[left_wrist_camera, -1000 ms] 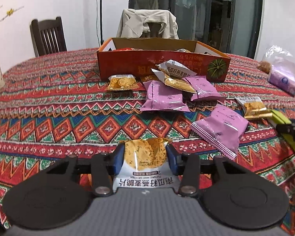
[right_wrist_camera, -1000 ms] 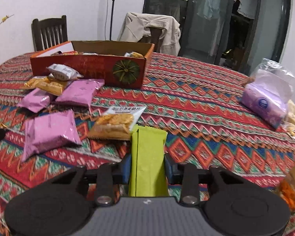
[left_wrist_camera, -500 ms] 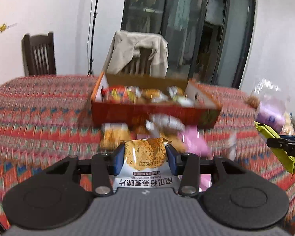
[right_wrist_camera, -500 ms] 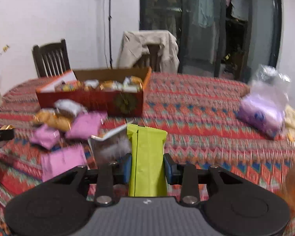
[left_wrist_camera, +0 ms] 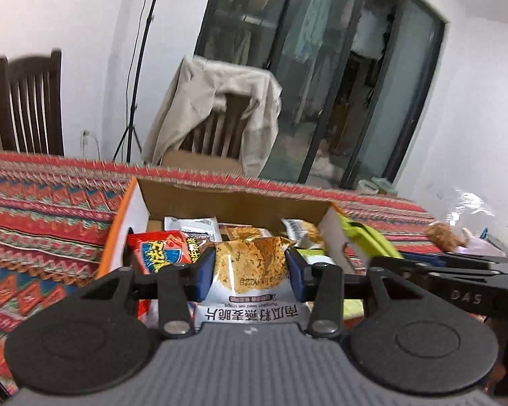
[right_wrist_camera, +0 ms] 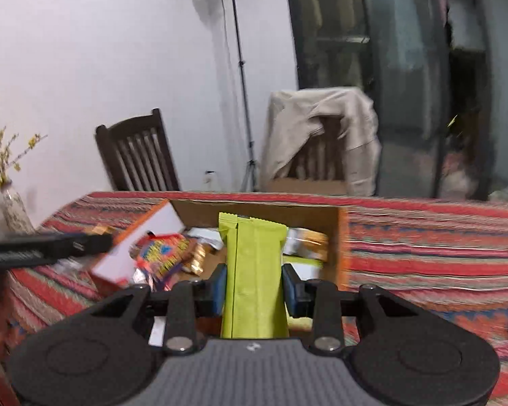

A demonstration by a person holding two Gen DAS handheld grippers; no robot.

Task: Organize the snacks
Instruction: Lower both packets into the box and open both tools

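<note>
My left gripper (left_wrist_camera: 250, 275) is shut on an oat crisp packet (left_wrist_camera: 250, 270) with a clear window and white label, held above the open cardboard snack box (left_wrist_camera: 233, 203). My right gripper (right_wrist_camera: 254, 287) is shut on a lime green snack bar (right_wrist_camera: 254, 270), held over the same box (right_wrist_camera: 260, 211). The box holds several packets, among them a red one (left_wrist_camera: 161, 250). The right gripper and its green bar (left_wrist_camera: 365, 237) show at the right in the left wrist view. The left gripper (right_wrist_camera: 44, 248) shows at the left in the right wrist view.
The box stands on a table with a red patterned cloth (left_wrist_camera: 44, 203). A chair draped with a beige jacket (left_wrist_camera: 216, 115) and a dark wooden chair (right_wrist_camera: 139, 152) stand behind the table. A vase with yellow flowers (right_wrist_camera: 12, 209) is at the far left. A plastic bag (left_wrist_camera: 470, 216) lies at the right.
Both grippers have lifted from the tabletop and moved forward over the box, each still holding its packet. The loose packets on the cloth have dropped out of view.
</note>
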